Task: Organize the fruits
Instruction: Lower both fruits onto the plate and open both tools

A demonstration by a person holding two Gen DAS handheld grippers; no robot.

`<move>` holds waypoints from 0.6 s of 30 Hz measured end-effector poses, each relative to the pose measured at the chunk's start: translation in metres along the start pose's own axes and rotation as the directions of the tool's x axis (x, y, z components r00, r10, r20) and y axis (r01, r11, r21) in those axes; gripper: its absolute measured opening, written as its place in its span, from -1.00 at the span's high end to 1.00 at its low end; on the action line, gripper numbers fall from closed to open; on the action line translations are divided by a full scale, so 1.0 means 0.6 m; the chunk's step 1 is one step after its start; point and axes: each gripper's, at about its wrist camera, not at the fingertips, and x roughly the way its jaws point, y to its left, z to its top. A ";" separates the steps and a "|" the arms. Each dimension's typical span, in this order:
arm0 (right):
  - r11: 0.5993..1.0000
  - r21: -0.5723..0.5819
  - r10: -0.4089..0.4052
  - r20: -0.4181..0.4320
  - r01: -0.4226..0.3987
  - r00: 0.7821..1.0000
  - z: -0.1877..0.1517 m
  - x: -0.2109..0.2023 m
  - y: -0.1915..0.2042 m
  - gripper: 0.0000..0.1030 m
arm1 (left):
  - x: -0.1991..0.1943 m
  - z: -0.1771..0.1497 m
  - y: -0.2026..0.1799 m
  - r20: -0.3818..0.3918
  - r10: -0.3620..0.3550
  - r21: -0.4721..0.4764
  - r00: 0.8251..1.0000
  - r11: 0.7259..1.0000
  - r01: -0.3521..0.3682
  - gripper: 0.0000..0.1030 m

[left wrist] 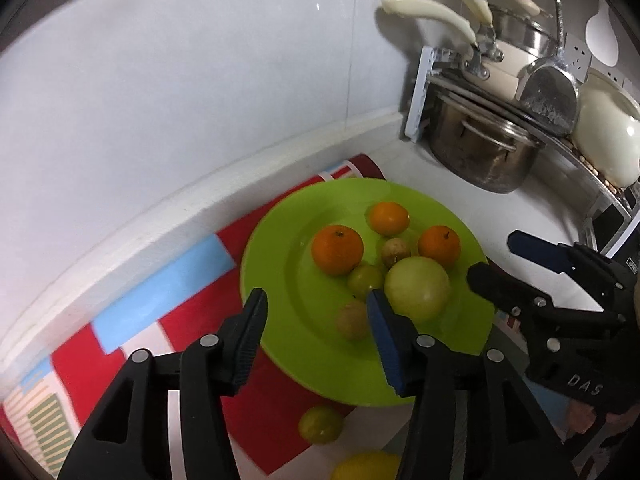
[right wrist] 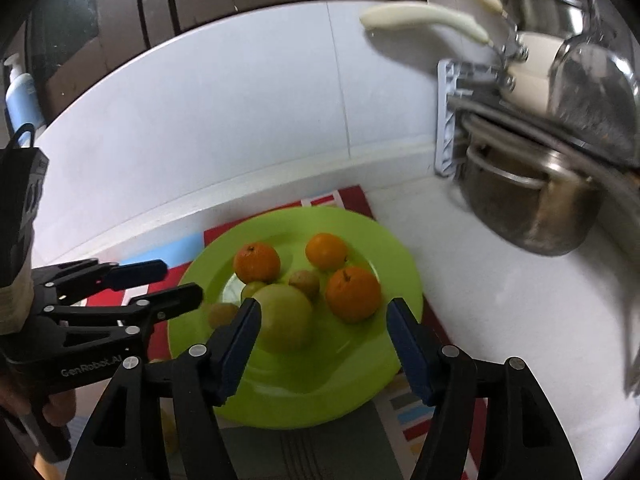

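A lime green plate (left wrist: 276,240) (right wrist: 384,240) sits on a red patterned mat and holds three oranges (left wrist: 337,249) (right wrist: 353,292), a large green apple (left wrist: 417,289) (right wrist: 285,317), a small green fruit (left wrist: 365,279) and two brownish fruits (left wrist: 395,251). My left gripper (left wrist: 318,312) is open and empty above the plate's near left side. My right gripper (right wrist: 323,320) is open and empty over the plate's near half, just behind the apple and an orange. A small green fruit (left wrist: 320,424) and a yellow fruit (left wrist: 366,466) lie on the mat in front of the plate.
A steel pot (left wrist: 480,152) (right wrist: 532,204) stands under a rack with cream-handled pans (left wrist: 432,12) at the back right. A white backsplash (left wrist: 200,80) runs behind the mat. A blue pump bottle (right wrist: 20,92) stands at far left.
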 end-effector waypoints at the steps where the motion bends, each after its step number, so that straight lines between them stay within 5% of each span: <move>1: 1.000 0.000 -0.005 0.008 0.005 1.000 0.000 -0.008 0.002 -0.28 | -0.011 -0.001 0.001 0.012 0.007 0.000 1.000 1.000 -0.007 -0.07; 18: 0.998 -0.055 -0.006 0.165 0.016 0.986 -0.009 -0.177 0.084 -0.52 | -0.222 -0.048 0.007 0.171 0.091 -0.005 0.981 0.996 -0.092 -0.50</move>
